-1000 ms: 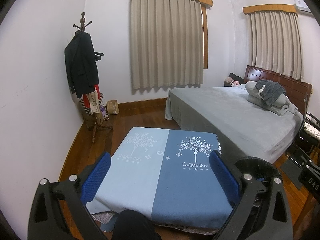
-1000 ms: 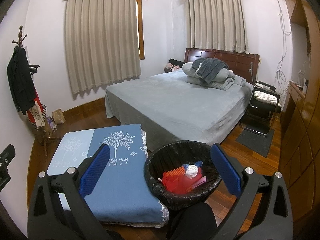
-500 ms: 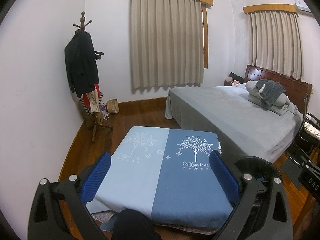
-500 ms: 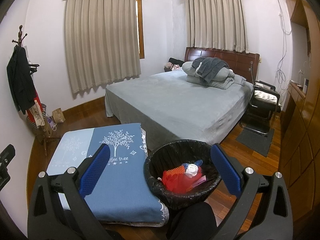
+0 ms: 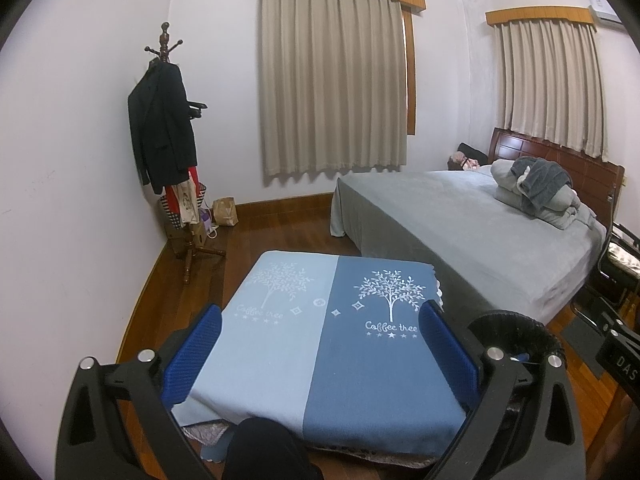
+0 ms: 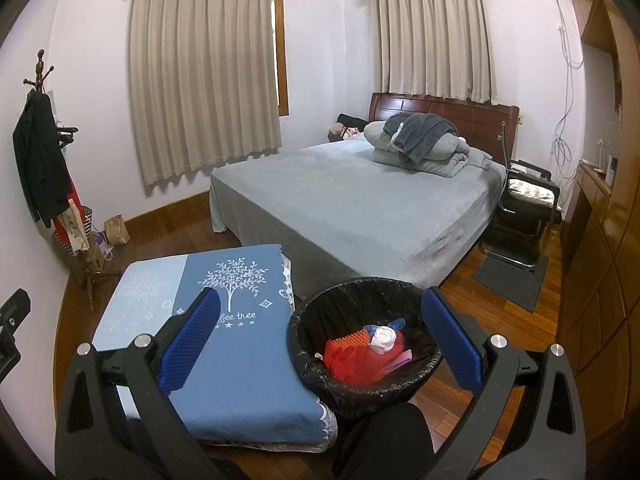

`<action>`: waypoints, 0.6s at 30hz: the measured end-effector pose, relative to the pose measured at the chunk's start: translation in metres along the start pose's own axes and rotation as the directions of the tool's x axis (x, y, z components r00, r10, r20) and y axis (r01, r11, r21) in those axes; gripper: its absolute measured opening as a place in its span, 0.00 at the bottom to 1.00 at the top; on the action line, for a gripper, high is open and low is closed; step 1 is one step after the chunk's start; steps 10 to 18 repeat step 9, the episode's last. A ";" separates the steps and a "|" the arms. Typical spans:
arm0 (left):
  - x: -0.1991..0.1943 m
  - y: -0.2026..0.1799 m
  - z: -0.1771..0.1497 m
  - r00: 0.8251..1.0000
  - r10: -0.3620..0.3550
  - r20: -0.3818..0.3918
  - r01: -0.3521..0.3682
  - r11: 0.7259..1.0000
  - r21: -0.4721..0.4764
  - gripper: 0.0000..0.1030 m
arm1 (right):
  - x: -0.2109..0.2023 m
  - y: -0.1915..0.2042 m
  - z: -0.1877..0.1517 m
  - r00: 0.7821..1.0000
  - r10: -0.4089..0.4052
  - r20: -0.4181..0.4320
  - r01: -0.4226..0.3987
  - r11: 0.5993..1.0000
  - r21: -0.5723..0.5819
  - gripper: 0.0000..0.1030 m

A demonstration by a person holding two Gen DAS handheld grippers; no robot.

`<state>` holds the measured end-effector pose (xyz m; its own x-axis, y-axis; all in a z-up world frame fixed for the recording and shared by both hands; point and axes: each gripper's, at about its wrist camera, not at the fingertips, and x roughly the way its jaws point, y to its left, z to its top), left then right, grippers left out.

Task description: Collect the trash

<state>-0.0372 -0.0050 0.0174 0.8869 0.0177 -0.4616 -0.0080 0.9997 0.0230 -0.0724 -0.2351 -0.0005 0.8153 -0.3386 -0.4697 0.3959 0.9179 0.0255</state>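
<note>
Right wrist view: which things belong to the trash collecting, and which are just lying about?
Job:
- round bin with black plastic liner
- red, orange and white scraps inside it
- open left gripper and right gripper

Lying about:
- blue tree-print cloth
- grey-covered bed
- wooden coat stand

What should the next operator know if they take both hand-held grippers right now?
Left hand-held gripper: open, holding nothing, above the blue cloth-covered table.
Right hand-held gripper: open, holding nothing, aimed at the trash bin.
The bin, black-lined, stands on the floor between the table and the bed. It already holds red wrappers and a white wad.
Done: some trash is binned.
Left: no loose trash shows on the table top or the visible floor; check elsewhere before stopping.
</note>
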 end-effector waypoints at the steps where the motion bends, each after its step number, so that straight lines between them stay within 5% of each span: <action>1: 0.000 0.000 0.000 1.000 0.001 -0.001 -0.001 1.000 0.000 0.94 | 0.000 0.000 0.000 1.000 -0.001 0.001 0.001 1.000 0.000 0.95; 18: -0.001 0.001 -0.003 1.000 0.001 0.007 -0.001 1.000 -0.006 0.94 | 0.000 -0.001 0.000 1.000 -0.002 0.002 0.002 1.000 0.001 0.95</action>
